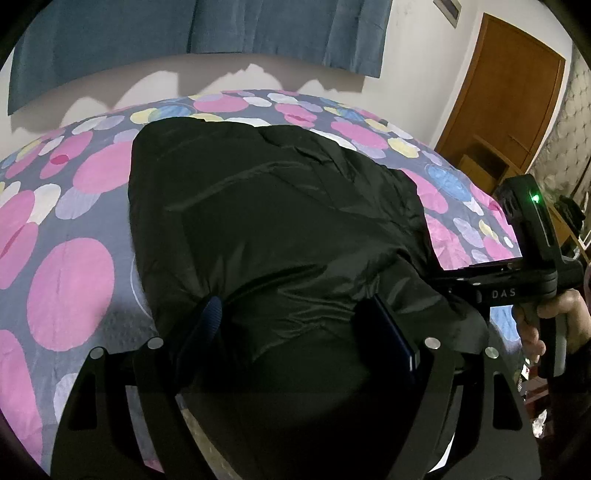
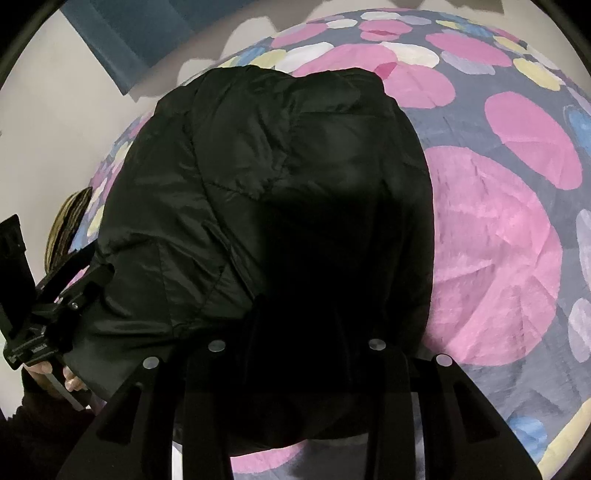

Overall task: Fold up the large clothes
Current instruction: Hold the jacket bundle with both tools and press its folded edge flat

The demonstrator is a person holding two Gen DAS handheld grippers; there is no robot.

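Here, the black jacket (image 1: 280,229) is spread on the spotted bedsheet (image 1: 70,288), curtain (image 1: 184,33) and door (image 1: 506,96) behind; its near edge is straddled by the wide-open left gripper (image 1: 295,317), while the right gripper's (image 2: 295,314) grip cannot be told.

Jacket (image 1: 280,206): black synthetic cloth, slight sheen, quilted, finely wrinkled. Bedspread (image 1: 70,280): matt woven cloth, soft, dotted print. At 2 o'clock in the left view, door (image 1: 506,92): smooth brown wood; curtain (image 1: 207,29): matt blue cloth.

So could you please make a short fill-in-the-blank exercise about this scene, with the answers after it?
1. The jacket on the bed is ___ in colour.
2. The bedsheet has a pattern of large ___ circles.
3. The door is made of ___.
4. The curtain on the wall is ___.

Answers: black; pink; wood; blue
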